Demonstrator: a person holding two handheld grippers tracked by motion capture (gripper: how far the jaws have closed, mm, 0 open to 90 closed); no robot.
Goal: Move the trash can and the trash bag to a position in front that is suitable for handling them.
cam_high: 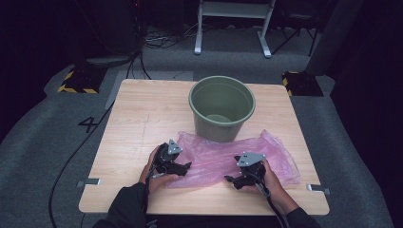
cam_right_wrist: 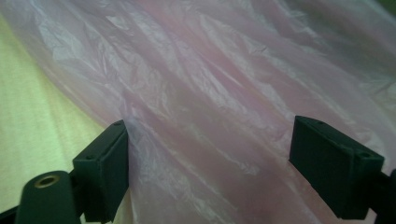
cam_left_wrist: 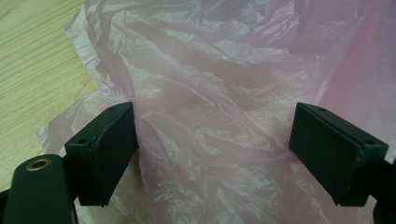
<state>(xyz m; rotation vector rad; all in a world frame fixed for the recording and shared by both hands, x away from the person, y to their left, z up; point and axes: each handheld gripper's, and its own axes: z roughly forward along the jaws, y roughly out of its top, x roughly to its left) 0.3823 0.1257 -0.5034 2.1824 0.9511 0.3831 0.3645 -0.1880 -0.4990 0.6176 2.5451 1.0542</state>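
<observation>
A crumpled pink plastic bag (cam_high: 214, 156) lies flat on the wooden table (cam_high: 142, 114), in front of a green bucket (cam_high: 222, 107). My left gripper (cam_high: 187, 166) rests at the bag's left end and points right across it. In the left gripper view the left gripper (cam_left_wrist: 215, 154) stands open with wrinkled pink film (cam_left_wrist: 210, 93) between its jaws, which stand wide and do not pinch it. My right gripper (cam_high: 229, 179) sits at the bag's front edge and points left. In the right gripper view the right gripper (cam_right_wrist: 208, 170) is open too, low over the pink film (cam_right_wrist: 210, 84).
The bucket stands upright at the back middle of the table, its rim just behind the bag. Bare wood lies to the left of the bag (cam_left_wrist: 32, 56). Metal clamps (cam_high: 89, 182) hold the front corners. Cables and a white stand (cam_high: 233, 23) are on the floor beyond.
</observation>
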